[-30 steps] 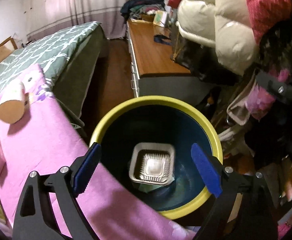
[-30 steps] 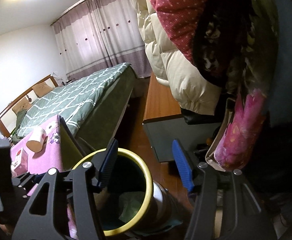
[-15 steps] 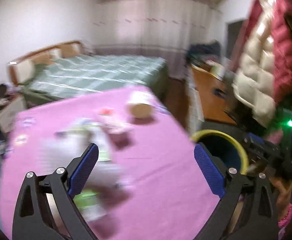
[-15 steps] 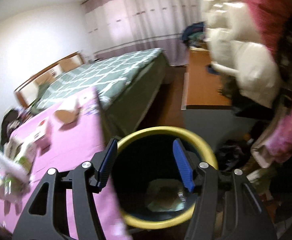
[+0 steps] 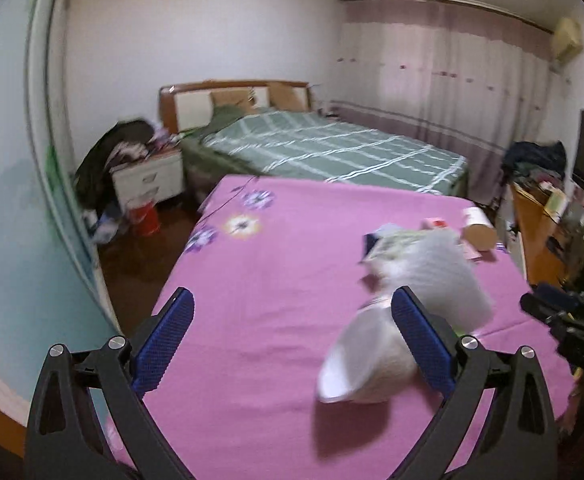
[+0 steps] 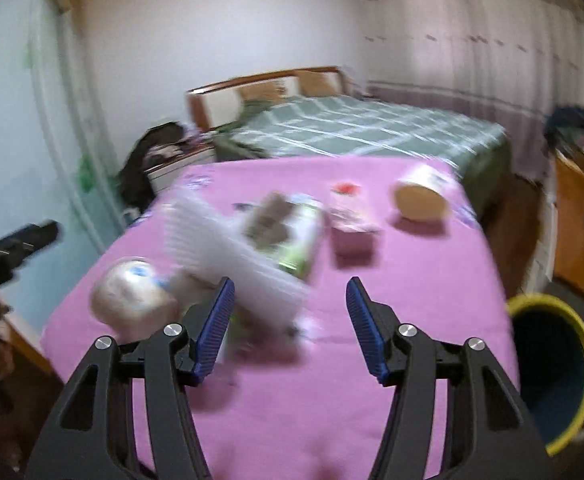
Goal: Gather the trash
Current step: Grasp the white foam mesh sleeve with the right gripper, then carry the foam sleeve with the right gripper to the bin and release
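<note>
Trash lies on a pink tablecloth (image 5: 275, 280). In the left wrist view a white paper cup (image 5: 364, 360) lies on its side by the right finger, with a clear plastic tray (image 5: 436, 276) and a brown-bottomed cup (image 5: 478, 228) beyond. My left gripper (image 5: 292, 340) is open and empty above the cloth. In the right wrist view the white cup (image 6: 131, 296), the plastic tray (image 6: 227, 256), a green packet (image 6: 300, 236), a pink box (image 6: 348, 216) and the tipped cup (image 6: 420, 196) show. My right gripper (image 6: 289, 328) is open and empty. The yellow-rimmed bin (image 6: 560, 372) stands at the table's right.
A bed with a green checked cover (image 5: 332, 152) stands behind the table. A white nightstand (image 5: 147, 176) piled with clothes and a red bucket (image 5: 143, 216) are at the left. A wooden dresser (image 6: 580, 216) runs along the right wall.
Both grippers have swung left, away from the bin and toward the table. The bin has left the left wrist view and sits at the right edge of the right wrist view.
</note>
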Action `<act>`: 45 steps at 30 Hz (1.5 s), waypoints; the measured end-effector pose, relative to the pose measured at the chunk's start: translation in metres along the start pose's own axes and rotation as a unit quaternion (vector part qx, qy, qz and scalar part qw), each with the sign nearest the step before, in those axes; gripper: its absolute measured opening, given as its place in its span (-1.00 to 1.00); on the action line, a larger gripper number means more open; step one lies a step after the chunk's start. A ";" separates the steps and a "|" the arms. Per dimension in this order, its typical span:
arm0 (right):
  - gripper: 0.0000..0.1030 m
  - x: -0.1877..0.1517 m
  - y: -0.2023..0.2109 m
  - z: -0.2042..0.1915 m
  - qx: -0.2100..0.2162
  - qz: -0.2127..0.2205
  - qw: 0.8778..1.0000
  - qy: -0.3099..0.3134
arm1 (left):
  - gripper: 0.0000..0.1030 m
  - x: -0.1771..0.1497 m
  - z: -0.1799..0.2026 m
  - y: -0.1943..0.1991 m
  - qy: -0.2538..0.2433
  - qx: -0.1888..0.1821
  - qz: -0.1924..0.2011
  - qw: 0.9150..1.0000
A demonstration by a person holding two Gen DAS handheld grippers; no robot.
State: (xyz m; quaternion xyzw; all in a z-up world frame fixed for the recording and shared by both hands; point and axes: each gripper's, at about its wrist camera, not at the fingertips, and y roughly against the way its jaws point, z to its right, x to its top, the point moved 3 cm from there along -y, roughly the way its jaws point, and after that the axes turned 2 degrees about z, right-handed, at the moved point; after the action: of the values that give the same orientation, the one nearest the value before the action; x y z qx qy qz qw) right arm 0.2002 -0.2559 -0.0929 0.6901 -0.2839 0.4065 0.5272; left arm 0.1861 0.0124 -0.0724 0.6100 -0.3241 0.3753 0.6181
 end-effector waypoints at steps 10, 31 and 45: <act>0.08 0.043 -0.052 -0.058 0.005 -0.005 0.995 0.096 | 0.89 -0.017 -0.031 -0.025 0.028 -0.002 -0.019 0.999; -0.73 0.061 -0.002 -0.043 0.060 0.049 0.996 0.039 | 0.89 -0.018 -0.032 -0.030 0.037 -0.003 -0.021 0.999; -0.73 0.039 0.074 0.092 -0.123 0.109 0.984 -0.071 | 0.89 -0.013 -0.013 -0.016 0.019 -0.009 -0.010 1.000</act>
State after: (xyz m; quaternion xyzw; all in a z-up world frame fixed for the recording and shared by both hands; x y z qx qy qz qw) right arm 0.1833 -0.3640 -0.0332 0.6116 -0.4423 0.3736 0.5392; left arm 0.1919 0.0251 -0.0925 0.6008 -0.3095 0.3773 0.6331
